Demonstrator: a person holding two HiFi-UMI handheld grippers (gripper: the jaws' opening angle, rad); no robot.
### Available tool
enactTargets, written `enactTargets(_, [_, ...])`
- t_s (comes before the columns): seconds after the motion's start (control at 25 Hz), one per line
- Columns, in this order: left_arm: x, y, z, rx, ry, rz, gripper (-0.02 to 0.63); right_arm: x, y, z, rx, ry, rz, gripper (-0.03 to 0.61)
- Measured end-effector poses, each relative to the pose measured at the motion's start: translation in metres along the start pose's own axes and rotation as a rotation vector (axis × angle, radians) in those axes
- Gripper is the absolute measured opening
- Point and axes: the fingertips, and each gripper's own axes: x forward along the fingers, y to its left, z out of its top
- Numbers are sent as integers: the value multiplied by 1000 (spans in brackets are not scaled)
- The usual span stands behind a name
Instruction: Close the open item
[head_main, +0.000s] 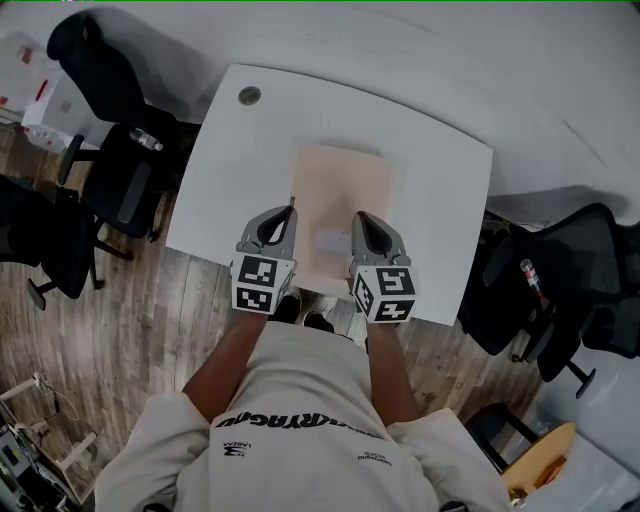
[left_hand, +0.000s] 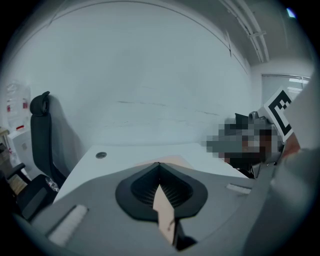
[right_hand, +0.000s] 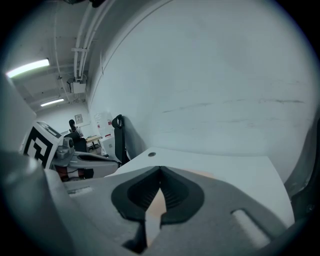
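Note:
A flat beige folder-like item (head_main: 340, 190) lies in the middle of the white table (head_main: 235, 180), with a small pale label (head_main: 328, 240) near its front. It lies level, and I see no raised flap. My left gripper (head_main: 291, 210) hovers at its left edge, jaws together with nothing between them. Over the item's right front part my right gripper (head_main: 358, 216) is likewise shut and empty. In the left gripper view the jaw tips (left_hand: 159, 164) meet, and beige shows through the slit below. The right gripper view shows the same (right_hand: 160, 169).
A round cable grommet (head_main: 249, 96) sits at the table's far left corner. Black office chairs stand to the left (head_main: 120, 170) and right (head_main: 560, 290) of the table. A white wall runs behind it. Wooden floor lies on the near side.

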Motion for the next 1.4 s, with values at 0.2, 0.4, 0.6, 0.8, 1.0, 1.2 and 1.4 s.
enactTargets(0.2, [-8, -7, 14, 15, -39, -4, -3, -9, 1, 14, -10, -49, -9, -3])
enactTargets(0.4, [-18, -16, 30, 30, -79, -7, -3, -21, 3, 27, -16, -86, -14, -3])
enactTargets(0.6, [-25, -21, 42, 57, -114, -2, -3, -30, 3, 39, -25, -122, -18, -3])
enactTargets(0.8, [-36, -33, 60, 67, -158, -13, -3, -41, 3, 49, -24, -160, -24, -3])
enactTargets(1.0, [-45, -40, 77, 97, -199, -18, -3, -50, 11, 60, -29, -198, -12, -3])
enactTargets(1.2, [-51, -46, 91, 119, -232, -22, -3, -58, 16, 75, -42, -241, 0, -3])
enactTargets(1.4, [-54, -54, 100, 129, -265, -30, -3, -66, 13, 82, -36, -277, -18, -3])
